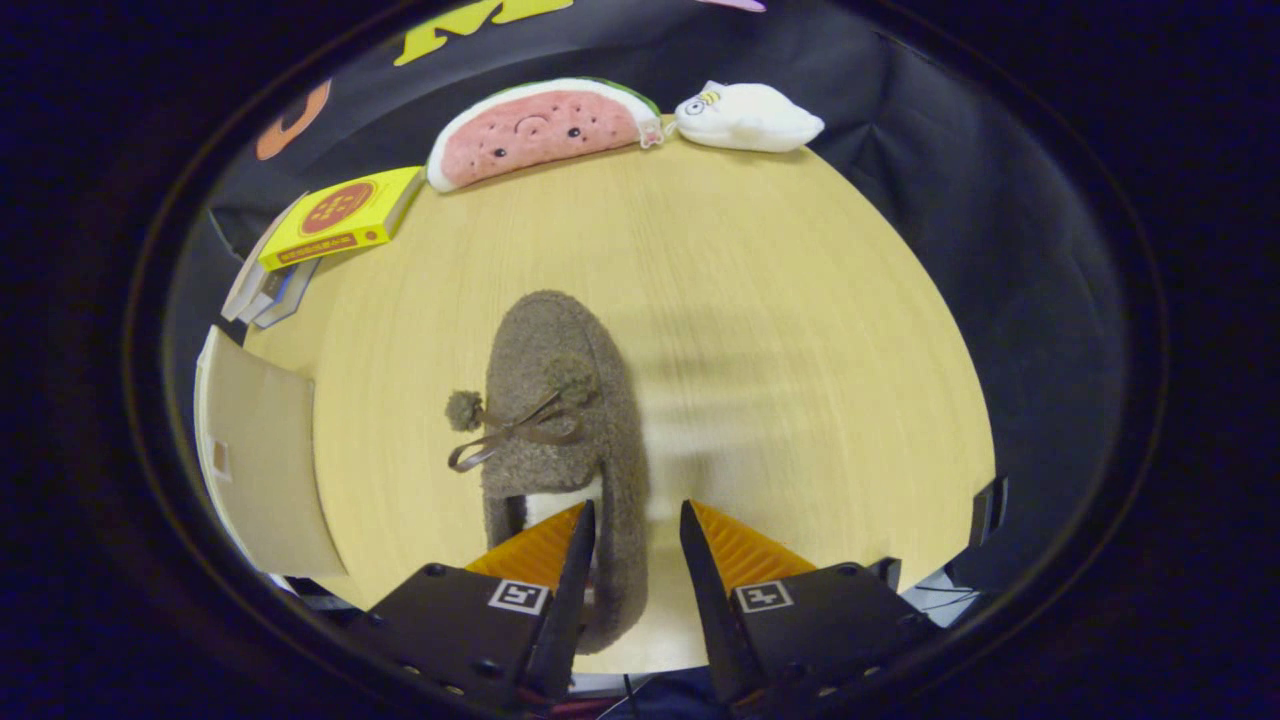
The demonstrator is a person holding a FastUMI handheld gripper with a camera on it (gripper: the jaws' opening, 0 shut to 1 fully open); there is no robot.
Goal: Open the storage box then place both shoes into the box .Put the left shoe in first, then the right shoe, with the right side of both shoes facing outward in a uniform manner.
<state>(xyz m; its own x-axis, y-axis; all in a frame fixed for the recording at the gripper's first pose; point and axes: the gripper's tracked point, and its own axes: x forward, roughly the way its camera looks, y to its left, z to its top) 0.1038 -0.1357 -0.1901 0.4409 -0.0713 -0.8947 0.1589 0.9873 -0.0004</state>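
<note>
Hidden: the heel end of the shoe (560, 440) runs down between the gripper (637, 520) fingers, and the left finger (578, 560) covers part of its opening, so I can't make out the inside beyond a pale patch of lining.
Cut off: a beige panel (265, 460), flat and cardboard-like, stands at the left edge of the table (800, 350); its lower part is lost from sight, and I can't tell what it belongs to.
Hard to make out: whether this is the left or the right shoe, I can't say from here.
Writing: the yellow box (340, 215) carries a round red emblem and a red strip of print along its side, too small to read. Square black-and-white markers sit on the gripper body.
Shoe: a fuzzy grey-brown slipper of woolly, curly pile, toe pointing away from the fingers, with a thin brown bow and two pom-poms on top. It lies flat on the table near its middle.
Gripper: the fingers are parted with a clear gap; the right side of the shoe's heel lies in that gap. The left finger seems over the shoe opening, the right finger stands apart from it. It has hold of nothing.
Table: pale wood grain, smooth.
Far edge: a plush watermelon slice (540, 130) with a small face, just beside a white plush toy (750, 118).
Left rear: the yellow box rests on a few stacked books (265, 290).
</note>
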